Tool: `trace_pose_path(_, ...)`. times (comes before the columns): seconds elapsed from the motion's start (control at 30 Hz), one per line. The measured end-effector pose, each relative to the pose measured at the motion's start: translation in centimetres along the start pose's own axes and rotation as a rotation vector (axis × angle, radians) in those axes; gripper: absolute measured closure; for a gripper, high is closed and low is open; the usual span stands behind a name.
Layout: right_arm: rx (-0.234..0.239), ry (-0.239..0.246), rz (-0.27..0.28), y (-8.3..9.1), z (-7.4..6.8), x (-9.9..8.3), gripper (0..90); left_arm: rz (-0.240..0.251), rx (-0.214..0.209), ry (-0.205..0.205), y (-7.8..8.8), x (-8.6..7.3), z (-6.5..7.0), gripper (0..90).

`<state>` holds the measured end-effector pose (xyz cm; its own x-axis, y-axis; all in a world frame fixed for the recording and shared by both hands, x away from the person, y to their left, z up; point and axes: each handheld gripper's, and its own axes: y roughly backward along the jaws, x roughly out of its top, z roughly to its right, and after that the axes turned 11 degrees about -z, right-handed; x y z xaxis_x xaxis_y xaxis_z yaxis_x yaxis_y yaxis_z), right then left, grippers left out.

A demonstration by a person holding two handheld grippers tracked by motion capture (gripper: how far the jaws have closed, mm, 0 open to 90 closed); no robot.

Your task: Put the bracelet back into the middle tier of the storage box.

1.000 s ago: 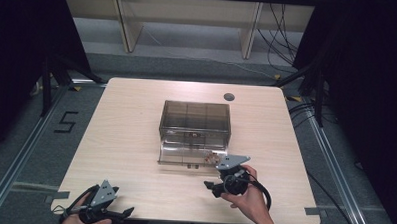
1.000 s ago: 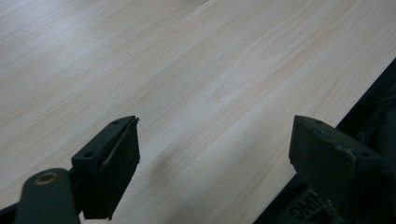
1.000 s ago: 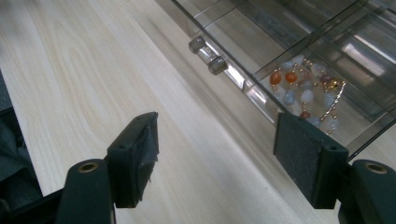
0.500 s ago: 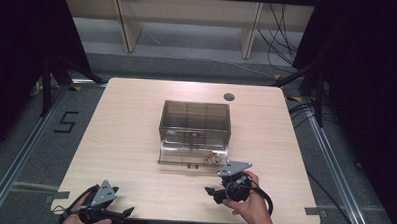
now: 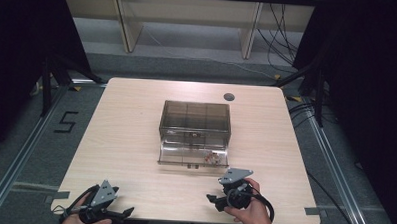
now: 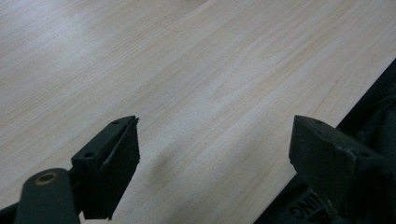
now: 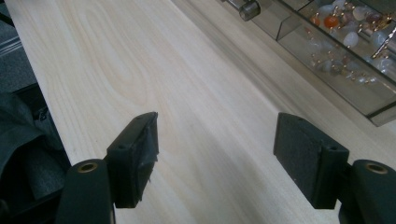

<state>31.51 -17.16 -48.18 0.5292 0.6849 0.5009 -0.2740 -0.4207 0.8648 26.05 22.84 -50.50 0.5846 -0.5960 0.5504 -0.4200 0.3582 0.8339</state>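
Drawer out, both grippers empty.
Right gripper [image 5: 217,201], jaws apart, sits near the open drawer [image 5: 192,156] of beads [image 7: 348,32]; left gripper [image 5: 120,213], jaws apart, waits aside.

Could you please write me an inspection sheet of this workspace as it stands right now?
Surface: pale wood-grain table, round grommet hole near the far right.
Job's things: smoky clear drawer box at the centre; its bottom drawer pulled out toward the person, with beads in its right compartment.
Clutter: nothing seen.
Grippers: left gripper open, empty, at the near left edge; right gripper open, empty, in front of the drawer and clear of it.
Cables: one black cable loops from each gripper; more lie on the floor at the far right.
Surroundings: shelving behind, dark curtains at both sides, a "5" marked on the floor at left.
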Motion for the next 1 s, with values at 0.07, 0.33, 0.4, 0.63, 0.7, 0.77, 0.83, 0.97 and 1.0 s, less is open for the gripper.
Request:
trace_pose_path(0.07,0.002,-0.001,0.008,-0.1,0.0,-0.1,31.6,0.005,0.000,0.005,0.0,0.0,0.0,16.1)
trace_pose_path(0.33,-0.006,-0.015,0.018,-0.5,-0.6,-0.7,30.9,0.004,0.000,0.003,0.0,0.0,0.0,16.1)
trace_pose_path(0.4,0.002,0.003,0.009,-0.5,-0.6,-0.8,30.8,0.005,0.000,0.004,0.0,0.0,0.0,16.2)
trace_pose_path(0.63,0.011,-0.014,0.018,-0.5,-1.2,-1.3,30.2,0.004,0.001,0.004,0.0,0.0,0.0,16.1)
trace_pose_path(0.7,0.008,0.004,0.020,-0.5,-1.2,-1.4,30.1,0.004,0.001,0.003,0.0,0.0,0.0,16.1)
trace_pose_path(0.77,0.009,0.006,0.027,-0.7,-1.2,-1.4,29.7,0.022,-0.010,0.020,-0.1,0.0,0.2,16.1)
trace_pose_path(0.83,0.016,-0.018,0.002,-0.4,-1.3,-1.5,29.6,0.008,0.000,0.009,-0.1,0.0,0.1,16.1)
trace_pose_path(0.97,0.002,-0.007,0.008,-0.5,-1.2,-1.5,29.5,-0.037,-0.006,-0.025,0.2,0.0,-0.2,16.2)
trace_pose_path(1.0,0.009,-0.020,0.001,-0.5,-1.2,-1.5,29.4,0.006,-0.004,0.015,-0.1,0.0,0.1,16.1)
